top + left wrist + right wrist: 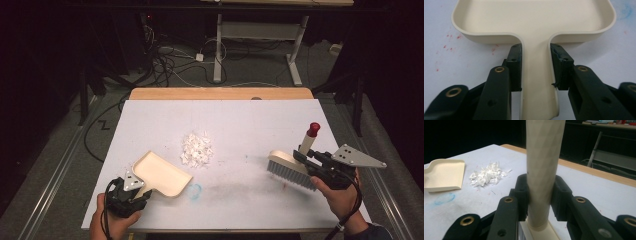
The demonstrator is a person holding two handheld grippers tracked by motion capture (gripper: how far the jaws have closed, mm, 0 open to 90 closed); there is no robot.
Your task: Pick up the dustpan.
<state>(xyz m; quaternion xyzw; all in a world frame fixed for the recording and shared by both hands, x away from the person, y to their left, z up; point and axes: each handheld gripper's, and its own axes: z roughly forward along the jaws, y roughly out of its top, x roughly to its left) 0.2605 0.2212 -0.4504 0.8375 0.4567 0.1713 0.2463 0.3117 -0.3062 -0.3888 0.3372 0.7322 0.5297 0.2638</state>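
A cream dustpan (162,174) lies on the white table, front left. My left gripper (131,192) is shut on its flat handle (536,82), one jaw at each side. A heap of white paper scraps (196,150) sits mid-table, just beyond the pan; the same scraps (487,176) lie beside the dustpan (444,173) in the right gripper view. At the right, a brush (289,169) with grey bristles and a red-tipped cream handle stands bristles-down. My right gripper (310,161) is shut on that handle (543,170), which rises upright between its jaws.
A wooden strip (220,93) edges the table's far side. A faint blue ring mark (195,190) sits by the dustpan's right corner. Beyond the table are cables (170,60) on the floor and a white desk frame (260,40).
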